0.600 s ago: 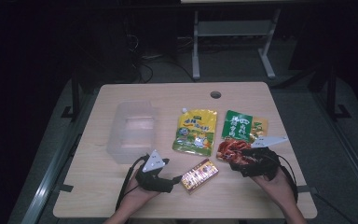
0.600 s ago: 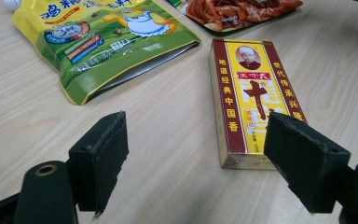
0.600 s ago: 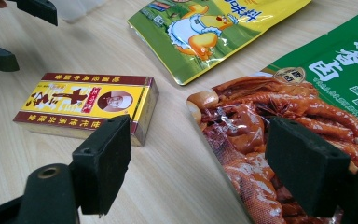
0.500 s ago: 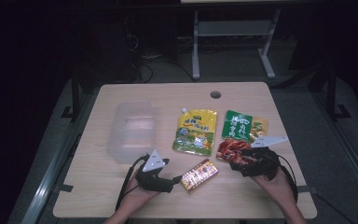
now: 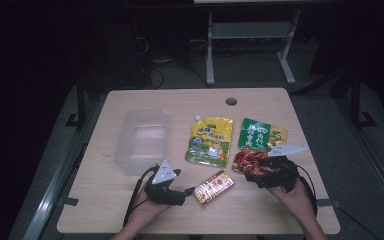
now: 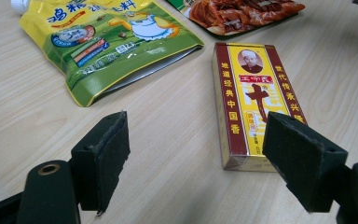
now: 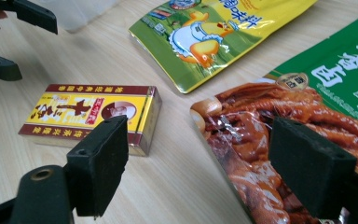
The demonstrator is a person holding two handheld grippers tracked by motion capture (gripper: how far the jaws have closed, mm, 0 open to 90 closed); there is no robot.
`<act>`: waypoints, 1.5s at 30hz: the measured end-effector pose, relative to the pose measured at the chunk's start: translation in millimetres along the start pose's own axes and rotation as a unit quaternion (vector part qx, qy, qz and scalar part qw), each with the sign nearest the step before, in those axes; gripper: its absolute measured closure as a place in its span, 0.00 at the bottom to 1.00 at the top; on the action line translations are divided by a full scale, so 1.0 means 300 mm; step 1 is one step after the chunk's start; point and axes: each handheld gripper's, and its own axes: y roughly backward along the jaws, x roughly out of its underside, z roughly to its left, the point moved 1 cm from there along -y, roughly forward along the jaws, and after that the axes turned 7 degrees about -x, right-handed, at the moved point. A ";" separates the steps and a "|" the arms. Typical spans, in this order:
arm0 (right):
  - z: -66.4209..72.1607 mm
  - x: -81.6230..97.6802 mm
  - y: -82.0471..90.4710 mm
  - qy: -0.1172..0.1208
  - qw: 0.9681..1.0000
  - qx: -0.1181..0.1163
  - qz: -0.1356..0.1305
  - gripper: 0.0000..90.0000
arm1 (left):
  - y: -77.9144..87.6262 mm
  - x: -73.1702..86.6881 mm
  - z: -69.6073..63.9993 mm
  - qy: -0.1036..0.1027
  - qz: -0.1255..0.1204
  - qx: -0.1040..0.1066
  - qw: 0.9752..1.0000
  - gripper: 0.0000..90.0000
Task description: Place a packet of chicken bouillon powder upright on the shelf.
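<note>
The red-and-yellow box [image 5: 213, 187] is seen lying flat on the desk [image 5: 105, 210] just ahead of the left claw [image 5: 189, 191], whose jaws are spread apart and empty, while the right claw [image 5: 252, 167], likewise spread, is held over the red snack pouch [image 5: 245, 161].

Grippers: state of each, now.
Left gripper: open, holding nothing, jaws toward the box.
Right gripper: open, holding nothing, jaws over the red packet.
</note>
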 end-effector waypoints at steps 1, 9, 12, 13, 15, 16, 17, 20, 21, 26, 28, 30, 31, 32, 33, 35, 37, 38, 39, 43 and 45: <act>0.002 -0.003 -0.001 0.004 1.000 0.001 -0.001 0.22 | 0.001 -0.003 -0.003 -0.003 -0.003 -0.002 1.000 0.26; 0.014 -0.019 -0.009 0.002 1.000 0.002 -0.002 0.22 | -0.001 -0.010 -0.008 -0.007 -0.002 0.000 1.000 0.27; 0.012 -0.023 -0.016 -0.003 1.000 -0.001 0.001 0.21 | -0.004 -0.016 -0.009 -0.003 -0.005 0.002 1.000 0.28; 0.012 -0.023 -0.016 -0.003 1.000 -0.001 0.001 0.21 | -0.004 -0.018 -0.008 -0.006 -0.005 0.003 1.000 0.28; 0.013 -0.024 -0.019 -0.006 1.000 -0.002 0.003 0.21 | -0.008 -0.024 -0.009 -0.004 -0.004 0.005 1.000 0.29; 0.013 -0.025 -0.020 -0.004 1.000 -0.002 0.004 0.21 | -0.009 -0.027 -0.008 -0.004 -0.004 0.004 1.000 0.29; 0.015 -0.025 -0.023 -0.002 1.000 -0.002 0.005 0.21 | -0.010 -0.032 -0.006 -0.003 -0.004 0.004 1.000 0.30; 0.016 -0.027 -0.022 -0.005 1.000 -0.002 0.006 0.21 | -0.015 -0.041 -0.005 -0.001 -0.003 0.002 1.000 0.31; 0.015 -0.029 -0.022 -0.004 1.000 -0.002 0.005 0.21 | -0.017 -0.045 -0.002 -0.003 -0.003 0.000 1.000 0.32; 0.015 -0.055 -0.031 -0.010 1.000 -0.010 0.003 0.21 | -0.045 -0.093 0.009 0.000 -0.005 -0.021 1.000 0.39; 0.015 -0.064 -0.035 -0.009 1.000 -0.013 0.002 0.22 | -0.055 -0.103 0.012 -0.001 -0.004 -0.028 1.000 0.41; 0.019 -0.088 -0.042 -0.009 1.000 -0.013 0.003 0.22 | -0.073 -0.116 0.021 0.002 -0.001 -0.035 0.999 0.45; 0.020 -0.097 -0.045 -0.007 1.000 -0.011 0.002 0.23 | -0.086 -0.125 0.028 0.007 0.002 -0.040 0.999 0.46; 0.019 -0.112 -0.051 -0.001 1.000 -0.009 0.004 0.23 | -0.098 -0.131 0.034 0.005 0.003 -0.043 0.999 0.48; 0.021 -0.126 -0.054 -0.002 1.000 -0.008 0.006 0.23 | -0.109 -0.136 0.037 0.010 0.004 -0.045 0.999 0.51; 0.012 -0.170 -0.064 0.000 1.000 -0.009 0.008 0.23 | -0.130 -0.146 0.047 0.011 0.011 -0.050 0.999 0.58; 0.003 -0.199 -0.072 0.000 1.000 -0.009 0.008 0.23 | -0.148 -0.153 0.057 0.012 0.015 -0.054 0.998 0.64; -0.001 -0.213 -0.075 0.001 1.000 -0.007 0.010 0.23 | -0.161 -0.159 0.066 0.009 0.021 -0.060 0.998 0.67; -0.007 -0.224 -0.078 0.003 1.000 -0.005 0.010 0.23 | -0.161 -0.159 0.066 0.009 0.021 -0.060 0.998 0.71; -0.019 -0.271 -0.091 0.000 1.000 -0.001 0.016 0.22 | -0.196 -0.170 0.089 0.013 0.028 -0.079 0.996 0.85; -0.032 -0.301 -0.102 0.003 1.000 0.001 0.020 0.23 | -0.209 -0.176 0.101 0.010 0.037 -0.084 0.996 0.92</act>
